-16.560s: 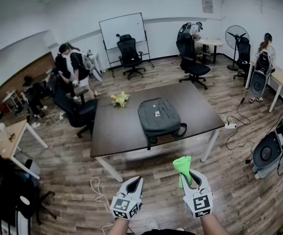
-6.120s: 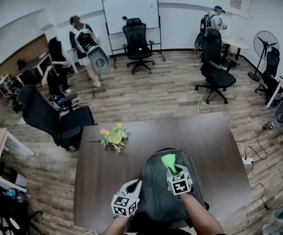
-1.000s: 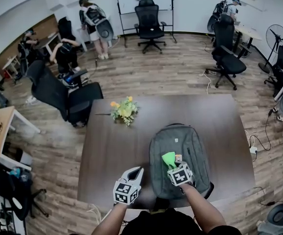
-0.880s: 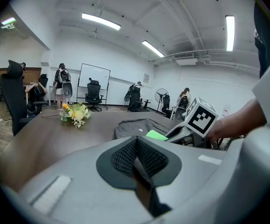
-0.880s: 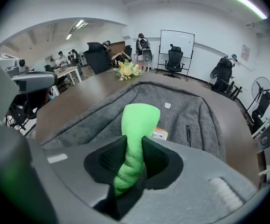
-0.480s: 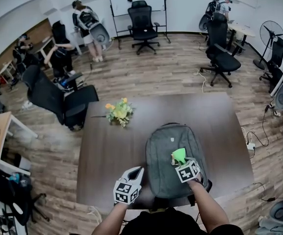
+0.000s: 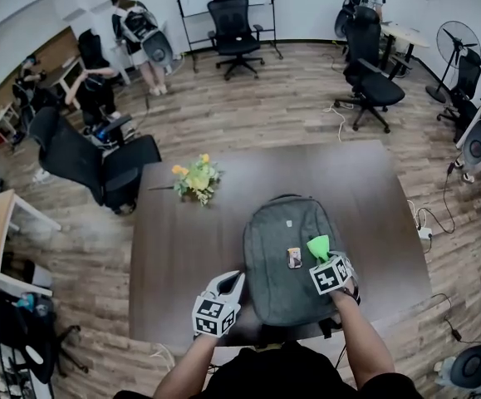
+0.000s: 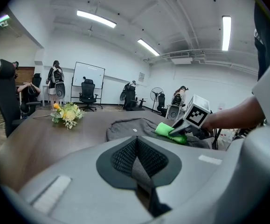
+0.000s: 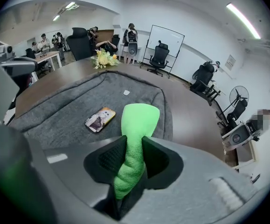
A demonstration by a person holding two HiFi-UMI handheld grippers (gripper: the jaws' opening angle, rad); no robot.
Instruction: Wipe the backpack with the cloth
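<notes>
Right gripper (image 7: 324,261) clamped the green cloth (image 7: 318,246), cloth tip over the backpack's (image 7: 277,239) right side, beside a small card (image 7: 294,258). Backpack lay flat on the table (image 7: 182,239). Left gripper (image 7: 231,282) was closed and empty, just left of the backpack.

Tail of cloth (image 9: 139,118) out of sight inside right claw (image 9: 134,148)

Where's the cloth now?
Head view: the green cloth is pinched in the right tongs, over the right half of the backpack, just right of the small card.
</notes>
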